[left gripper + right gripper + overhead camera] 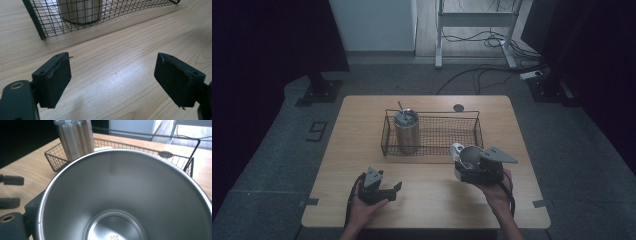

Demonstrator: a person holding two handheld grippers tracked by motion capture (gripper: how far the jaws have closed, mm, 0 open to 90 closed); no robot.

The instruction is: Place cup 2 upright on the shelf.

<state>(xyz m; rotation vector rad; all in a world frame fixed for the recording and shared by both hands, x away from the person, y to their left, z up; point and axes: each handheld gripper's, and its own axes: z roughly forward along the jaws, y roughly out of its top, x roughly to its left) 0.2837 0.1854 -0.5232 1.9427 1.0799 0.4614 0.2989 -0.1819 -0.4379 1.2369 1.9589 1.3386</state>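
A: Wooden table [362, 150], high view: what's done?
B: One steel tumbler [406, 131] stands in the wire basket [472, 131] at nine o'clock. Right gripper [464, 161] is clamped on a steel cup [470, 156], not yet in.
A: Left gripper view?
B: Left gripper [112, 80] jaws apart, empty.
A: Right gripper view?
B: Cup's open mouth toward camera; basket at twelve o'clock. Placing remains.

Each gripper, the left gripper [397, 187] and the right gripper [460, 161], is black with a grey three-cornered plate on top. A dark cable trails from each. The blocky pads [58, 80] are matt black, with a brass-ringed screw hole beside them.
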